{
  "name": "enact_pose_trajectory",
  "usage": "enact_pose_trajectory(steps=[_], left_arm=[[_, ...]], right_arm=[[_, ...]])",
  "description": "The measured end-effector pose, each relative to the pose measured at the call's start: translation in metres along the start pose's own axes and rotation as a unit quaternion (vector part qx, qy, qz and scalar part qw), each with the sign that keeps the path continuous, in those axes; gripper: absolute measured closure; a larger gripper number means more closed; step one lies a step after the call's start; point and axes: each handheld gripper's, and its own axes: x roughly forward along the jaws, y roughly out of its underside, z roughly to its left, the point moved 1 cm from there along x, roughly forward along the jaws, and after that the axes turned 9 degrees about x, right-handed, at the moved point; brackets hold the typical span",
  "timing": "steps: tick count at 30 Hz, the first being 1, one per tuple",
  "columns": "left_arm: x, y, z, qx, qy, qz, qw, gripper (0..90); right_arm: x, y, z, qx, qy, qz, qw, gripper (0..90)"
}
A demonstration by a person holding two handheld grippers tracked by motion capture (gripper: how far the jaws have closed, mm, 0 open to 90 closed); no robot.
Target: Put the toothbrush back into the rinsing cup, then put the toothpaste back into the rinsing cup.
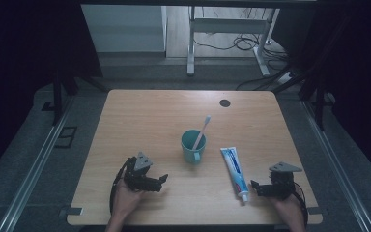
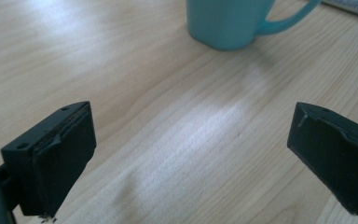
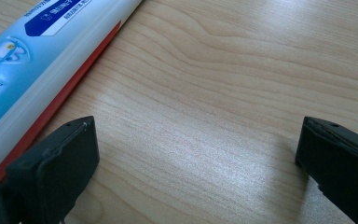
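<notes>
Toothpaste (image 1: 235,172) lies just beside the right tool (image 1: 254,187). Mug (image 1: 192,146) stands ahead of the left tool (image 1: 163,180). Both tools gape, empty.

I am looking at a light wooden table (image 1: 125,121) whose grain is running across its bare top. A small dark round disc (image 1: 225,103) is lying near the far edge, towards the far right corner (whether a cap or a hole, I cannot tell). Beyond the far edge a white desk frame (image 1: 191,48) is standing on the grey floor (image 1: 145,72), with black cables (image 1: 244,43) trailing beside it. Metal rails are running along the floor past the left edge (image 1: 34,169) and the right edge (image 1: 338,169).
</notes>
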Motion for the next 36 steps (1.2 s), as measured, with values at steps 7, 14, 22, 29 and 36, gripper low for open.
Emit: enact_pose_trajectory(steps=[7, 14, 22, 29, 36], left_arm=[[0.006, 0.008, -0.003, 0.0, 0.005, 0.013, 0.9999, 1.5], [0.013, 0.016, -0.006, 0.002, 0.009, 0.036, 0.9993, 1.1], [0.02, 0.019, -0.008, 0.006, 0.01, 0.068, 0.9976, 0.0], [0.021, 0.019, -0.007, 0.002, 0.012, 0.071, 0.9974, 0.0], [0.021, 0.019, -0.007, 0.002, 0.012, 0.071, 0.9974, 0.0]], right_arm=[[0.0, 0.0, 0.0, 0.0, 0.0, 0.0, 1.0, 0.0], [0.0, 0.0, 0.0, 0.001, 0.0, 0.0, 1.0, 0.0], [0.0, 0.0, 0.0, 0.001, 0.0, 0.0, 1.0, 0.0], [0.0, 0.0, 0.0, 0.002, 0.001, 0.0, 1.0, 0.0], [0.0, -0.002, 0.001, 0.003, 0.004, 0.006, 1.0, 0.0]])
